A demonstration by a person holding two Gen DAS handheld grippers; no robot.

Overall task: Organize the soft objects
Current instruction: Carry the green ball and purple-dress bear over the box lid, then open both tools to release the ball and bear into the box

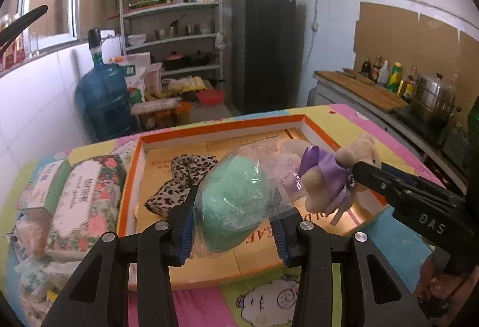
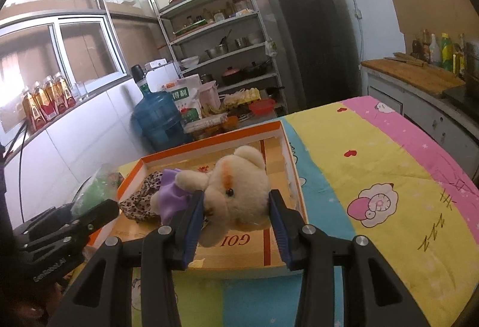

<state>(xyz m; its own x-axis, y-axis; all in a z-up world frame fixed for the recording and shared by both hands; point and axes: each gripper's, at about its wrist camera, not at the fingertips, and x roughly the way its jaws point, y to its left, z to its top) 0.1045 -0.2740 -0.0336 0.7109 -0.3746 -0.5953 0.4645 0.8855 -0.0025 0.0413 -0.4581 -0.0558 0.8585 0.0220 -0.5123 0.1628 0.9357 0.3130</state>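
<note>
My left gripper point(image 1: 233, 225) is shut on a green soft ball in a clear plastic bag point(image 1: 235, 201), held above the near part of the orange-rimmed shallow box point(image 1: 209, 129). My right gripper point(image 2: 236, 225) is shut on the head of a cream teddy bear point(image 2: 236, 195) with a purple ribbon, also over the box point(image 2: 209, 144). The bear point(image 1: 323, 177) hangs just right of the bagged ball in the left wrist view. A leopard-print cloth point(image 1: 182, 180) lies inside the box at its left side; in the right wrist view the cloth point(image 2: 140, 201) shows behind the bear.
Floral tissue packs point(image 1: 74, 195) lie left of the box on the cartoon-print tablecloth point(image 2: 374, 177). Beyond the table stand a blue water jug point(image 1: 103, 99), a metal shelf rack point(image 1: 173, 27) and a dark fridge point(image 1: 263, 48). A counter with bottles and a steel pot point(image 1: 434, 96) runs along the right.
</note>
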